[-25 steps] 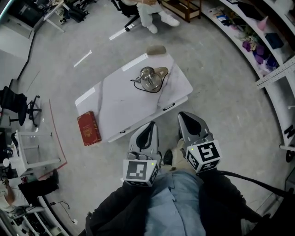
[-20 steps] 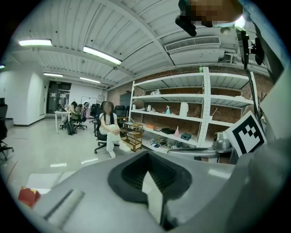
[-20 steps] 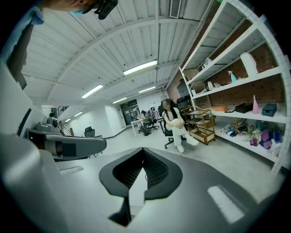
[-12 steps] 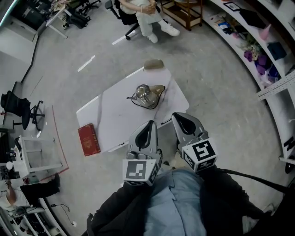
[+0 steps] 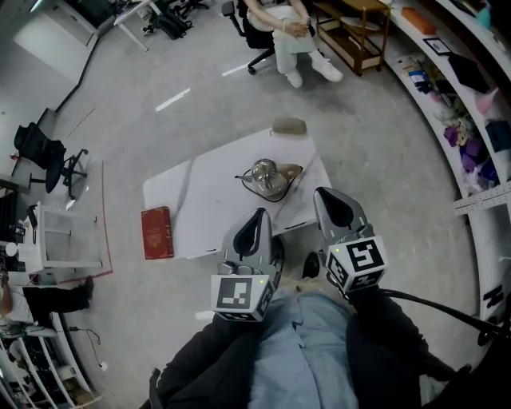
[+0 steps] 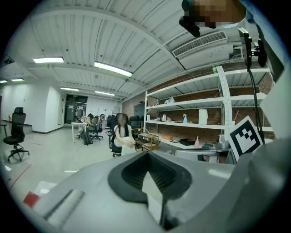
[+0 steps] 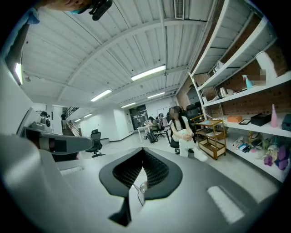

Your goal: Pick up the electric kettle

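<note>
The electric kettle [image 5: 265, 177], shiny metal with a black cord looped round it, stands on the low white table [image 5: 200, 200] toward its right end. In the head view both grippers are held level at the table's near edge, short of the kettle. My left gripper [image 5: 257, 217] is shut and holds nothing, below and slightly left of the kettle. My right gripper [image 5: 331, 198] is also shut and empty, to the kettle's right. In the right gripper view the kettle [image 7: 142, 187] shows as a small glint through the notch of the closed jaws.
A red book [image 5: 157, 232] lies on the floor left of the table. A tan object [image 5: 289, 126] sits at the table's far edge. A seated person [image 5: 287, 24] and a wooden cart [image 5: 359, 32] are beyond. Shelving [image 5: 479, 96] runs along the right; an office chair [image 5: 48, 152] stands far left.
Both grippers have moved forward toward the table, and the kettle now sits nearer to their tips in the head view. Both stay shut.
</note>
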Tool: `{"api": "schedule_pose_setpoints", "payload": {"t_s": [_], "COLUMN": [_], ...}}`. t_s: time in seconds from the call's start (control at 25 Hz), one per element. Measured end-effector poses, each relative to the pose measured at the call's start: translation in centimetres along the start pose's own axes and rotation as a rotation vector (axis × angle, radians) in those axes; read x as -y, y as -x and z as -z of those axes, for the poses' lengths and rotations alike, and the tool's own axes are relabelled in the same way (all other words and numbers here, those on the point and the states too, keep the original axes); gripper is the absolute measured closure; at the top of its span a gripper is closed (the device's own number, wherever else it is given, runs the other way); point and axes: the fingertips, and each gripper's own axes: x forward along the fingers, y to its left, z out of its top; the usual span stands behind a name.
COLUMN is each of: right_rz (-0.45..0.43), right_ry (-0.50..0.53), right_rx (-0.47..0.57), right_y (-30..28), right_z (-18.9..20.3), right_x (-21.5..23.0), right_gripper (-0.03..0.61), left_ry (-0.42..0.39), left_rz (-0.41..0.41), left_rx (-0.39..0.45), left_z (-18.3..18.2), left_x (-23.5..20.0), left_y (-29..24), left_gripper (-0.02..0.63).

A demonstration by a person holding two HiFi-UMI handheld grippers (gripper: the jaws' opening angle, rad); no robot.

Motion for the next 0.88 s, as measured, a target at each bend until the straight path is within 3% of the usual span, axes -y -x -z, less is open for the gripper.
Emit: {"api": "schedule_pose_setpoints", "payload": {"t_s": [0.32,0.6,0.88], "right_rz": [-0.072,-0.079,-0.047], "right_ry": [0.026,0.033,0.021], "right_rx": [-0.021,-0.049,-0.105], "right_y": [-3.5,-6.8,-10.4], "right_z": [-0.3,0.4,1.6], "right_x": [-1.3,-1.5,-1.3], "right_gripper": [0.551,0.551,0.551], "left_ry": [0.003,0.052,0.079], "left_rz": [-0.057,-0.089,-0.063], "left_rx": [0.045,0.031,-0.016], "left_z": [-1.3,-0.7,0.3], "left_x": [-2.7,-6.3,-9.6], "left_y": [-0.9,-2.8,-5.6], "left_gripper": [0.612,0.612,0.612]}}
